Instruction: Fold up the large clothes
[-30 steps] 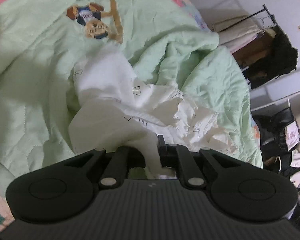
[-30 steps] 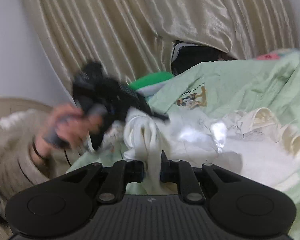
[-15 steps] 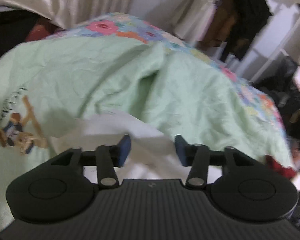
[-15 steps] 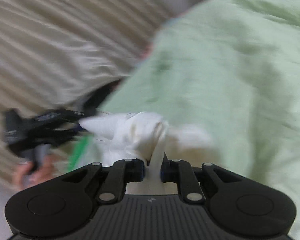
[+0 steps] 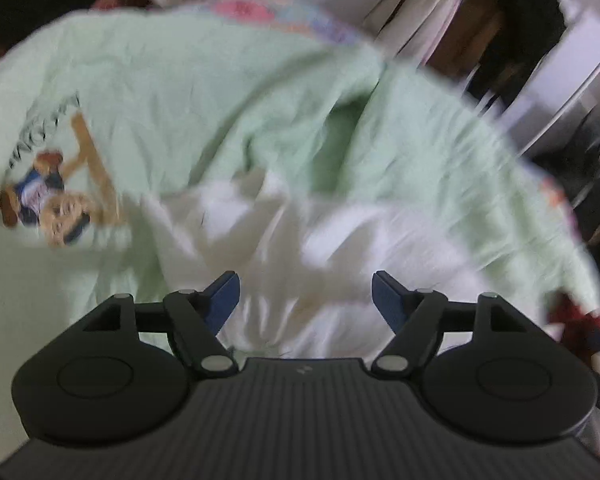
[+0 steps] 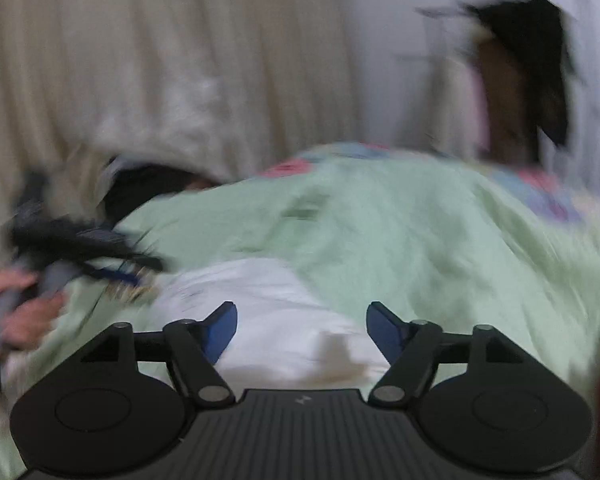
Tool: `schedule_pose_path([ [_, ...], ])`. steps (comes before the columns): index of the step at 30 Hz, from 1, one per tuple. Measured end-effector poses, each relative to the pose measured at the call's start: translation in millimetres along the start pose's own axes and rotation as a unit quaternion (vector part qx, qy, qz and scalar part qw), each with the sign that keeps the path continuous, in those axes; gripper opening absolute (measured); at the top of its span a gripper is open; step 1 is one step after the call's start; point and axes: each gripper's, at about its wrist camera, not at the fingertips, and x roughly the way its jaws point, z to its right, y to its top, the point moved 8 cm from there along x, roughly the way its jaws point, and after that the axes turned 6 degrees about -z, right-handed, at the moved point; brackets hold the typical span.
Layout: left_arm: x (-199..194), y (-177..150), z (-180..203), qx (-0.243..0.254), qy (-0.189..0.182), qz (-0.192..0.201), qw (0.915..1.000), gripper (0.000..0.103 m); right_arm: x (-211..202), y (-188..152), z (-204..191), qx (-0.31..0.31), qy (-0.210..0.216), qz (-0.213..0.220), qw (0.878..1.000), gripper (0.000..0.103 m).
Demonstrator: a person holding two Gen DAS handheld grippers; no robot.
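Note:
A white garment (image 5: 320, 240) lies crumpled on a pale green quilt (image 5: 220, 92) with a cartoon print (image 5: 56, 196). My left gripper (image 5: 305, 294) is open and empty just above the garment. In the right wrist view the same white garment (image 6: 268, 304) lies in front of my right gripper (image 6: 302, 322), which is open and empty over it. The left gripper, held by a hand, shows blurred at the left of the right wrist view (image 6: 80, 252). Both views are motion-blurred.
The quilt covers a bed with a floral sheet (image 5: 260, 8) at the far edge. Beige curtains (image 6: 160, 60) hang behind the bed. A clothes rack with dark clothes (image 5: 516, 28) stands at the right, also in the right wrist view (image 6: 528, 72).
Both grippers let go of the white garment and opened wide. The garment dropped onto the quilt. Both cameras swung up toward the far side of the bed.

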Motion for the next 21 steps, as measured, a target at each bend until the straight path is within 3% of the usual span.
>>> schedule_pose_path([
  [4, 28.3, -17.3, -19.0, -0.068, -0.022, -0.044, 0.9965, 0.073, 37.4, -8.4, -70.4, -0.143, -0.017, -0.043, 0.989, 0.076],
  [7, 10.8, -12.8, -23.0, -0.084, -0.045, -0.038, 0.9948, 0.071, 73.8, -23.4, -108.1, -0.262, -0.082, -0.072, 0.959, 0.076],
  [9, -14.9, -2.1, -22.8, -0.09, -0.065, -0.025, 0.9935, 0.071, 92.6, -30.1, -117.3, -0.303, -0.118, -0.087, 0.942, 0.076],
  [13, -53.0, 17.7, -17.1, -0.088, -0.095, 0.004, 0.9916, 0.073, 116.7, -34.0, -111.5, -0.311, -0.161, -0.112, 0.93, 0.077],
  [15, -60.1, 25.5, -14.2, -0.09, -0.101, 0.006, 0.9908, 0.073, 125.0, -29.3, -97.6, -0.281, -0.182, -0.12, 0.935, 0.069],
  [16, -57.9, 29.0, -14.1, -0.093, -0.103, 0.001, 0.9904, 0.073, 123.4, -26.4, -88.8, -0.238, -0.172, -0.124, 0.948, 0.04],
  [17, -53.5, 32.2, -13.2, -0.1, -0.102, -0.011, 0.9897, 0.073, 121.9, -23.5, -80.2, -0.195, -0.161, -0.127, 0.959, 0.025],
  [18, -48.1, 34.7, -13.0, -0.107, -0.099, -0.02, 0.9892, 0.073, 119.3, -20.4, -72.9, -0.162, -0.152, -0.124, 0.967, 0.024],
  [21, -26.5, 34.5, -8.4, -0.128, -0.103, -0.052, 0.985, 0.073, 98.3, -14.0, -58.9, -0.129, -0.16, -0.086, 0.975, 0.017],
])
